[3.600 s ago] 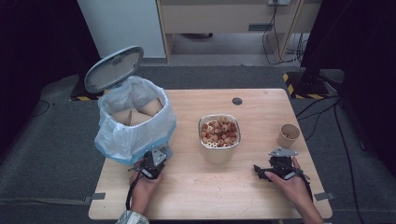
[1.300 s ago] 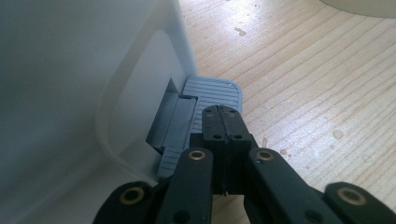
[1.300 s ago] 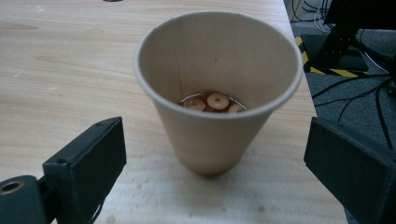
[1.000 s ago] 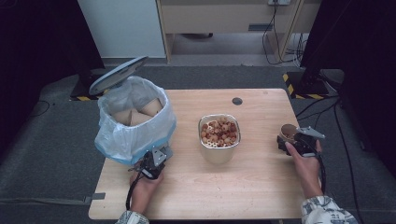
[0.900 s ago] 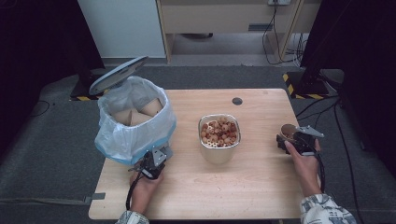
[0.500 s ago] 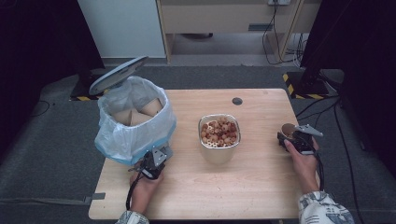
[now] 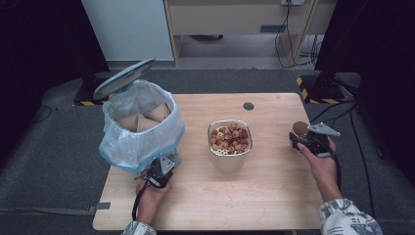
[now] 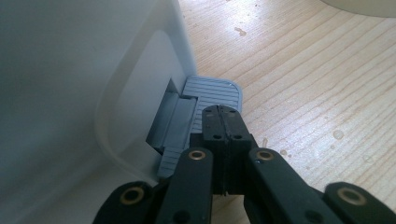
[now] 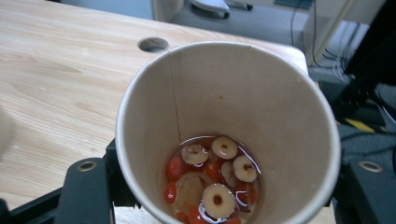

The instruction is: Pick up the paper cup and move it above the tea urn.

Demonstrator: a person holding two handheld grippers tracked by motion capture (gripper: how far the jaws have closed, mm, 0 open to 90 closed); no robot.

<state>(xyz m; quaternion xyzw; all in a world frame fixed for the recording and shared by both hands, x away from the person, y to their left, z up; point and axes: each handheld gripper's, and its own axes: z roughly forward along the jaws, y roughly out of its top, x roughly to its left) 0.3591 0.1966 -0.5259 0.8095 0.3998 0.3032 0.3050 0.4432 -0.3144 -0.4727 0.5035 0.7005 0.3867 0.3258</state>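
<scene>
**Paper cup gripped at the right edge**

Paper cup (image 9: 229,135): holds liquid with red and pale sliced pieces; clasped on both sides by the right claw (image 7: 307,139), whose jaws have just been closing on it, near the surface's (image 7: 274,196) right edge. Left claw (image 8: 223,122): jaws pressed fully together, nothing between them, set on the grey pedal (image 8: 205,95) of the lined bin (image 7: 139,127) near the left edge. Metal container (image 7: 230,144): filled with snacks, mid-surface.
</scene>
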